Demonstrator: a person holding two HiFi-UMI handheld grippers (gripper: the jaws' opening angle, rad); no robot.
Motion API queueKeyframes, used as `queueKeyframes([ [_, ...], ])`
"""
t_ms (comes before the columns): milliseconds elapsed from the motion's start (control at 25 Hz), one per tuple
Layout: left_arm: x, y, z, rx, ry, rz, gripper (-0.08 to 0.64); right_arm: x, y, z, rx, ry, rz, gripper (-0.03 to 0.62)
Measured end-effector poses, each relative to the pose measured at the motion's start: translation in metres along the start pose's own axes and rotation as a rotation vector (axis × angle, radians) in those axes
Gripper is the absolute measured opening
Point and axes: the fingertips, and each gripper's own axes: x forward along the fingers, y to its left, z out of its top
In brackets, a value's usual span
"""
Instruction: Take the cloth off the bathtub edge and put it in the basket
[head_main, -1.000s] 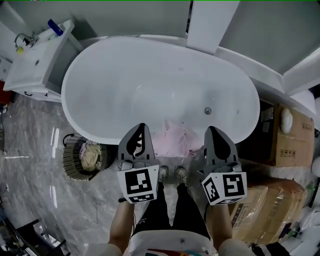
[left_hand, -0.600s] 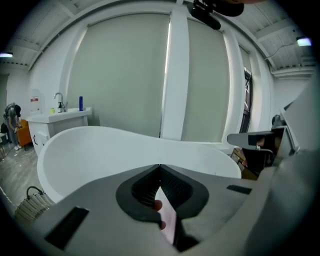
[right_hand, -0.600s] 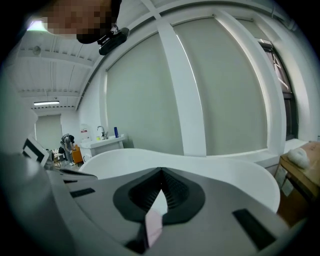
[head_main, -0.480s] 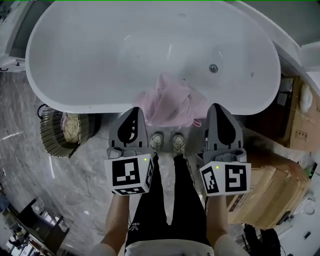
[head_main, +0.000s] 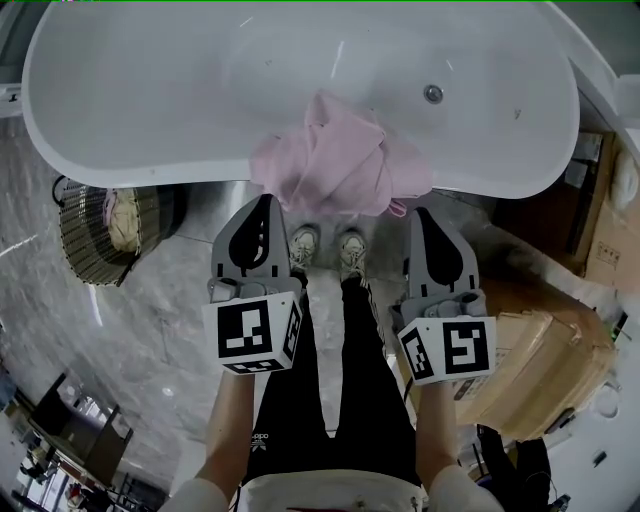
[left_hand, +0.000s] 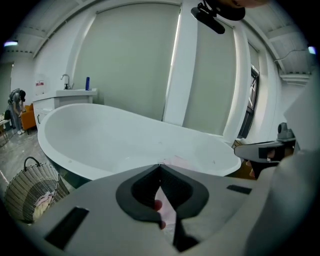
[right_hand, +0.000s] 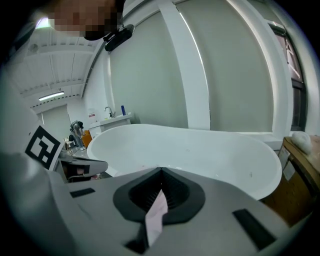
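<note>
While both tools hang just short of the tub, the pink cloth (head_main: 340, 165) lies draped over the near edge of the bathtub (head_main: 150, 178), straight ahead and between the 2 grippers. Its bunched mass runs along the rim, left to right in the head view, with folds spilling down the outer side. The left gripper (head_main: 266, 203) has its jaws pressed together on nothing; the pink seen through its gap is only the cloth beyond. The right gripper (head_main: 419, 214) is likewise closed and empty. Each tip sits just beside a lower corner of the cloth, the left at its left end, the right at its right end, neither clearly touching. The basket (head_main: 82, 250) stands on the floor to the left, beside the tub, with a pale bundle already in it. By my judgement the left gripper is the better placed, being nearer the basket, and its jaws must part first.
</note>
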Motion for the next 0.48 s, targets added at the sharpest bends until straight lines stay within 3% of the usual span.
queueKeyframes([
  [200,-0.006,0.001,0.006,0.023,-0.038,0.043,0.018,0.003,0.003,-0.004,-0.028,0.019,0.033,0.011],
  [320,-0.011,0.001,0.016,0.080,-0.085,0.067,0.019,0.006,-0.008,-0.009,-0.032,0.050,0.039,0.012],
  [480,-0.003,0.000,0.004,0.070,-0.037,0.040,0.020,0.012,-0.024,-0.023,0.010,0.090,-0.003,0.017],
])
